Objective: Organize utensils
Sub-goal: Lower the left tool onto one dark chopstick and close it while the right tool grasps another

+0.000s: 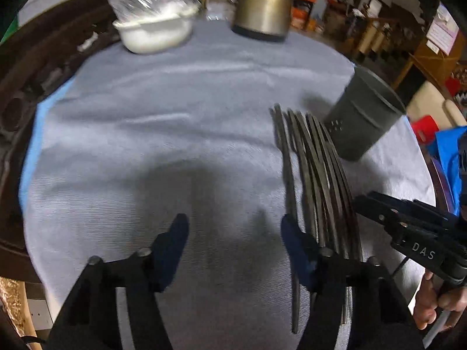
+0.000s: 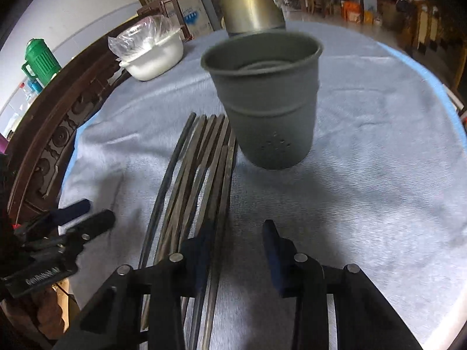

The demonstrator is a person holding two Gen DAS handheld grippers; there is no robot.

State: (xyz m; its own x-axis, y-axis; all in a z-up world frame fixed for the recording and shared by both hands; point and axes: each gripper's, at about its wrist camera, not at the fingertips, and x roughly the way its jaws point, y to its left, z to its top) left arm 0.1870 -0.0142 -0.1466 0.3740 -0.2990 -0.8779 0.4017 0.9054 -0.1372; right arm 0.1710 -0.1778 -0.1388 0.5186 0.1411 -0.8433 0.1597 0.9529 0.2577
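Dark slim metal chopsticks fanned beside grey plastic holder cup on blue-grey cloth
L gripper & R gripper both agape, empty; brass-tone kettle, white bowl behind; chopstick near ends hidden under fingers

White letters "DAS" stood on black body of right gripper, seen from left wrist view. Print on left gripper body blurred, unreadable. Wall papers too small to read.

Dim indoor light; both fisheye views bow strongly at dark rims. Soft shadows pool on the grey cloth-covered desk. Motion blur smears the dark grey plastic cup.
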